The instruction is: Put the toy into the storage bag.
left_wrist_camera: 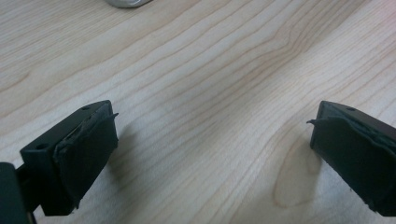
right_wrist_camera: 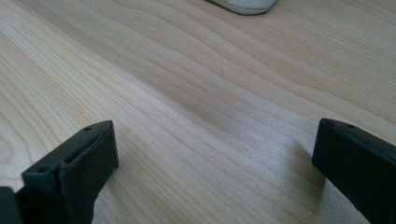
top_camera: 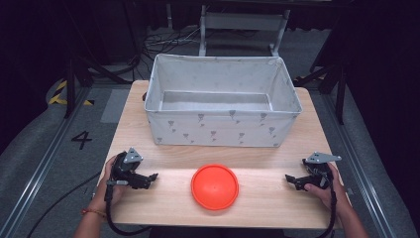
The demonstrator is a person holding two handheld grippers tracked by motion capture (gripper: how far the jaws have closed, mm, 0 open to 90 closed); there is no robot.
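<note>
Low on the wooden counter [top_camera: 163, 163], both the left hand-held gripper [top_camera: 148, 179] and right hand-held gripper [top_camera: 292, 181] gape wide, flanking an orange, seemingly upturned bowl [top_camera: 215, 186] before a fabric bin [top_camera: 223, 101].

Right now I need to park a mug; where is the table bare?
Bare wood lies between the left gripper and the orange bowl, and between the bowl and the right gripper. The fabric bin crowds the far half.
</note>
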